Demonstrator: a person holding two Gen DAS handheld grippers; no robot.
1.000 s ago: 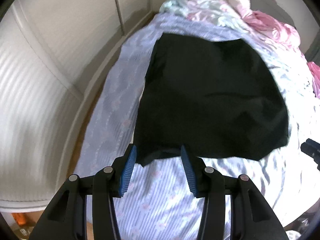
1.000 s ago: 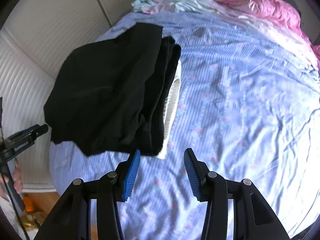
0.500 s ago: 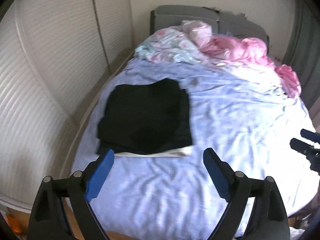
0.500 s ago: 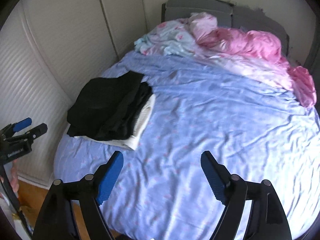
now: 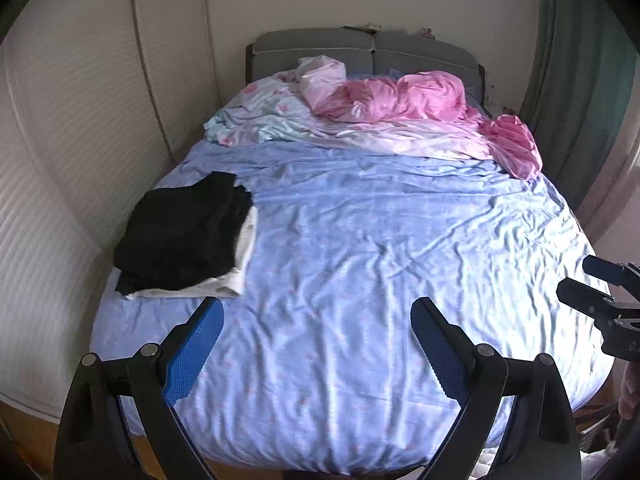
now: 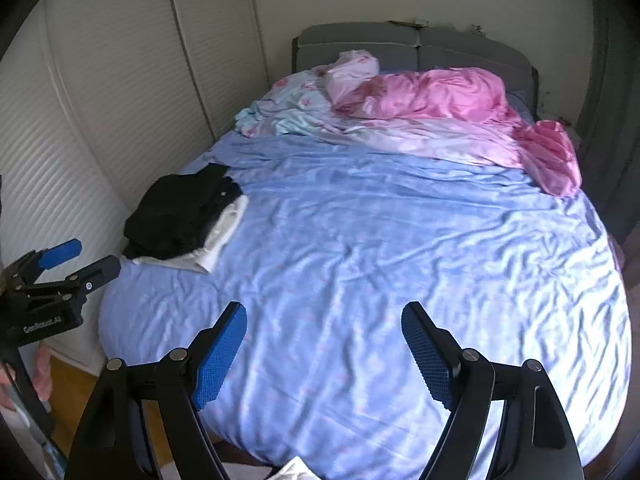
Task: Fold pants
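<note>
The pants (image 5: pixel 182 232) are plain black, folded on top of a white garment (image 5: pixel 240 256) showing along one edge. The sheet (image 5: pixel 360 260) is pale blue with faint stripes and small pink flowers. At the head lies a bright pink quilt (image 5: pixel 404 96), beside it a pale mint cloth (image 5: pixel 256 120) dotted pink (floral, it seems). The headboard (image 5: pixel 320 46) is grey, the gripper pads (image 5: pixel 192 354) deep blue on black arms

Left gripper (image 5: pixel 316 336) held level at the near edge, its 2 blue-padded jaws spread wide, gripping nothing. Right gripper (image 6: pixel 324 340) likewise spread wide, gripping nothing.
</note>
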